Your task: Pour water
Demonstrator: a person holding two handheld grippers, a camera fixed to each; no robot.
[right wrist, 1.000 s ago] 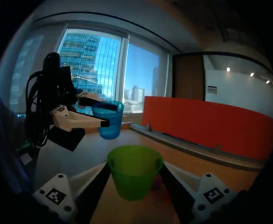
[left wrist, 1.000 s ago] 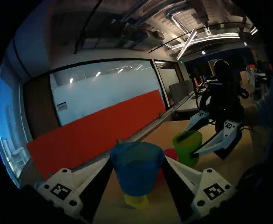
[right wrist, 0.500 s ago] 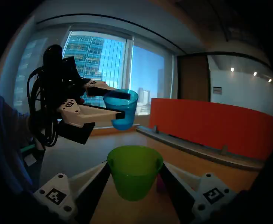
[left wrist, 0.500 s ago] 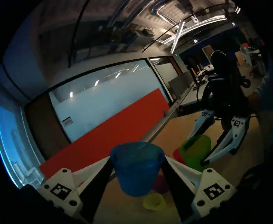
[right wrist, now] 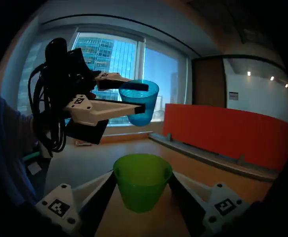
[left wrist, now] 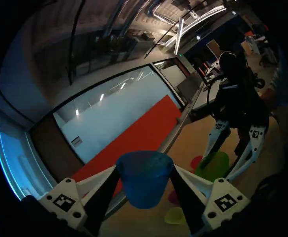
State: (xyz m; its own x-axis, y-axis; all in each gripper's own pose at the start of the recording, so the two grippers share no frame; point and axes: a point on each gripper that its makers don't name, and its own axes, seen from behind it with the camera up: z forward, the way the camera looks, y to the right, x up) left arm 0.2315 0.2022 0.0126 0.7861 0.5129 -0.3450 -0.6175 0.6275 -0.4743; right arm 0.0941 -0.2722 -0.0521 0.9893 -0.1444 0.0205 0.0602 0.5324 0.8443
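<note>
Left gripper [left wrist: 144, 176] gripping blue cup [left wrist: 144, 190], lifted higher, right gripper [right wrist: 143, 177] gripping green cup [right wrist: 142, 191]

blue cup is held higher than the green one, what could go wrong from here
1. The blue cup in the left gripper sits well above the green cup and looks offset from it, so a pour from this height may splash or miss onto the table.
2. The blue cup is pinched only at its sides by two fingers; tilting it could let it slip.
</note>
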